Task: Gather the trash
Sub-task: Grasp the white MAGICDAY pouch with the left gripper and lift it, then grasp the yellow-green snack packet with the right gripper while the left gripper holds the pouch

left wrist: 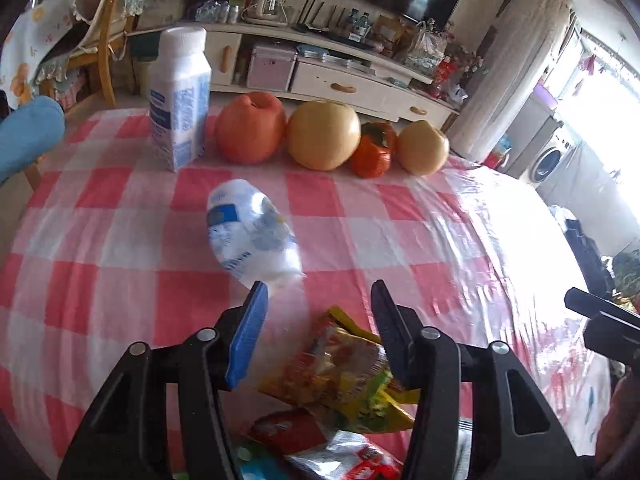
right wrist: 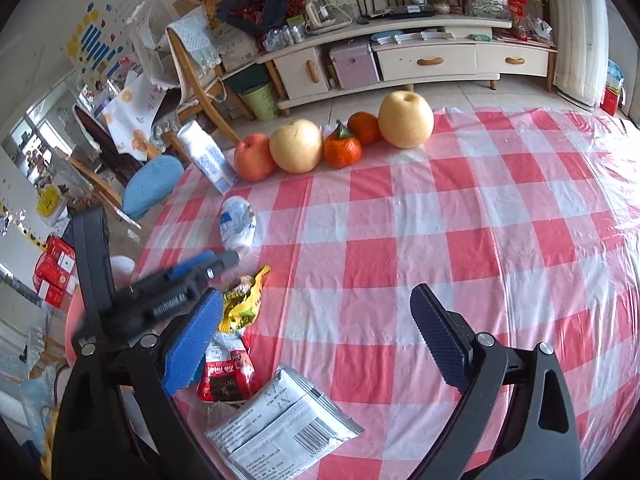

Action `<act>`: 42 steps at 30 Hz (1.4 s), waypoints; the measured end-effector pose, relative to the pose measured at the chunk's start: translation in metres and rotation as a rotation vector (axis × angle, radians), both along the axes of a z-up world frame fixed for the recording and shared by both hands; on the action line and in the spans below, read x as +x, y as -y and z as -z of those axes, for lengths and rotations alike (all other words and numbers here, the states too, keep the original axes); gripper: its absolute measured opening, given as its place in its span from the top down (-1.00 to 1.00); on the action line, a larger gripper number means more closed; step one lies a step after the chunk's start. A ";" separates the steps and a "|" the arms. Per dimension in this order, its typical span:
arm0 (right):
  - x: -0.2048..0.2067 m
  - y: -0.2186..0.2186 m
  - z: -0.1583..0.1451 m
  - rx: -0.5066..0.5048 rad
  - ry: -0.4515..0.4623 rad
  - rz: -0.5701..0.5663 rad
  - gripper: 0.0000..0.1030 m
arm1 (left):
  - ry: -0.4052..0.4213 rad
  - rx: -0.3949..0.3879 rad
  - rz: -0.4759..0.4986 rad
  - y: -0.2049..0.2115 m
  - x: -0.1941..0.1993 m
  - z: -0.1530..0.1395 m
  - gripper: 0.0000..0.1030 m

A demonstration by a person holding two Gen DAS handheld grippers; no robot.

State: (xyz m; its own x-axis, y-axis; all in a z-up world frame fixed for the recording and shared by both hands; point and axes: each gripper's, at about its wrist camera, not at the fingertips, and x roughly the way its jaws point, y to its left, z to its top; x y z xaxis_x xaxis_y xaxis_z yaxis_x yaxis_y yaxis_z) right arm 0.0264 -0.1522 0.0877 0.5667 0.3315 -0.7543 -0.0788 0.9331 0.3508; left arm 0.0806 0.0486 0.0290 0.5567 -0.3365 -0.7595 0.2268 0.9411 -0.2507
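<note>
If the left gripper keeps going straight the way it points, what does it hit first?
Most likely the crumpled white plastic bottle, lying just past the left gripper's open fingertips. The yellow snack wrapper sits below the jaws, probably under that line; depth is uncertain.

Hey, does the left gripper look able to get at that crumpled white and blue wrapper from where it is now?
Probably yes. The left gripper is open and points toward the crumpled white and blue wrapper, which lies just past its fingertips on the checked tablecloth. Nothing stands between them; the yellow snack packet lies lower, under the gripper.
</note>
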 end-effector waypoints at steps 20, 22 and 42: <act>0.028 -0.089 0.062 -0.059 -0.119 -0.317 -0.83 | -0.143 0.192 -0.123 0.004 0.082 0.044 -0.24; 0.030 -0.095 0.070 -0.063 -0.129 -0.334 -0.71 | -0.133 0.196 -0.119 0.003 0.079 0.042 -0.24; 0.051 -0.114 0.081 -0.106 -0.106 -0.342 0.11 | -0.005 0.054 -0.163 -0.071 0.020 0.012 -0.24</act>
State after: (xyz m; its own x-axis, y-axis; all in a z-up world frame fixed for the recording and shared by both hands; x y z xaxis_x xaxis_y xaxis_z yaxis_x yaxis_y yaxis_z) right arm 0.0773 -0.0386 0.0065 0.3534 0.4051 -0.8432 -0.3601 0.8908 0.2770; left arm 0.1006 0.1192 0.0170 0.5972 -0.2007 -0.7766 0.0688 0.9774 -0.1998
